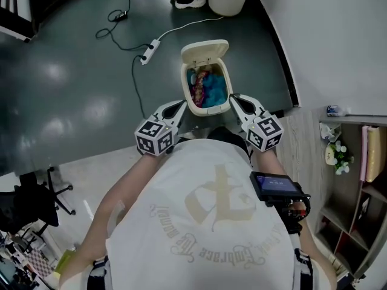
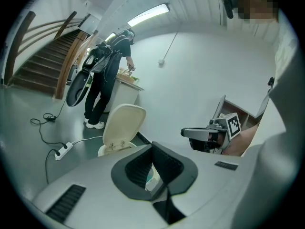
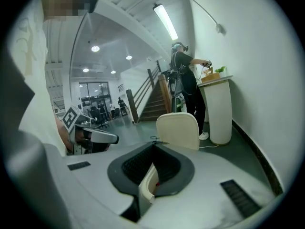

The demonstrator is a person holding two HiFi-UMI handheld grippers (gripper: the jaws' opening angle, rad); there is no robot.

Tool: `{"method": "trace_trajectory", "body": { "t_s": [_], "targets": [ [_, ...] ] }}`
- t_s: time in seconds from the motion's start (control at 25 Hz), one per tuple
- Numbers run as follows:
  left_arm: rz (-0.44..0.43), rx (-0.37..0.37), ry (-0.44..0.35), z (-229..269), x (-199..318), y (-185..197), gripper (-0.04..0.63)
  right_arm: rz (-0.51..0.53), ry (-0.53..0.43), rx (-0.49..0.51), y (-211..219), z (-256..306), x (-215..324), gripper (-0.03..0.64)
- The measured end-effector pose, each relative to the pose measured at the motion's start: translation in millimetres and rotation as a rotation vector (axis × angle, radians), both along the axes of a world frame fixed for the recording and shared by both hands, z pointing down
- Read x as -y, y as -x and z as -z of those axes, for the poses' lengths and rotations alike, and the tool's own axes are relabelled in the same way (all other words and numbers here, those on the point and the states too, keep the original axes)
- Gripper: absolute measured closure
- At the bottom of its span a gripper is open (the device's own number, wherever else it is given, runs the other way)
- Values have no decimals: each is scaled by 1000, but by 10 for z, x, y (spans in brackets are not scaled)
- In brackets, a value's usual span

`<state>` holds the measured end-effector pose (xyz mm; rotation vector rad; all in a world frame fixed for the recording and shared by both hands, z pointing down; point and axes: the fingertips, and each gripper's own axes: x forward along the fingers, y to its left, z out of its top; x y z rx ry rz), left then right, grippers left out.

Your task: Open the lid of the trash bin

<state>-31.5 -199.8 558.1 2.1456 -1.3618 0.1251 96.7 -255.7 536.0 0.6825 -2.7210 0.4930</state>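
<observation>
The left gripper, held forward on an outstretched arm, angles inward with its jaws parted and empty. Just right of its tips stands the trash bin, with its lid raised at the far side. The right gripper mirrors the left, jaws parted, and the bin's rim shows in their gap.

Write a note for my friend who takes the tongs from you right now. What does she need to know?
Left tongs: jaws apart, holding nothing, close beside the left wall of the trash bin.
Right tongs: jaws apart, holding nothing, close beside its right wall.
Trash bin: stands on the grey floor, just in front of the person.
Lid: tipped up and back, fully open; blue and pink rubbish shows inside.
Done: the lid is open.
Left: nothing on the lid; probably just draw both tongs clear of the bin.
</observation>
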Motion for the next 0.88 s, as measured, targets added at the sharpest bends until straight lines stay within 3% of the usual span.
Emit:
{"method": "trace_trajectory", "body": {
  "t_s": [0.88],
  "targets": [
    [-22, 16, -23, 124, 95, 28, 583, -61, 7, 28, -104, 20, -31, 614]
  ]
}}
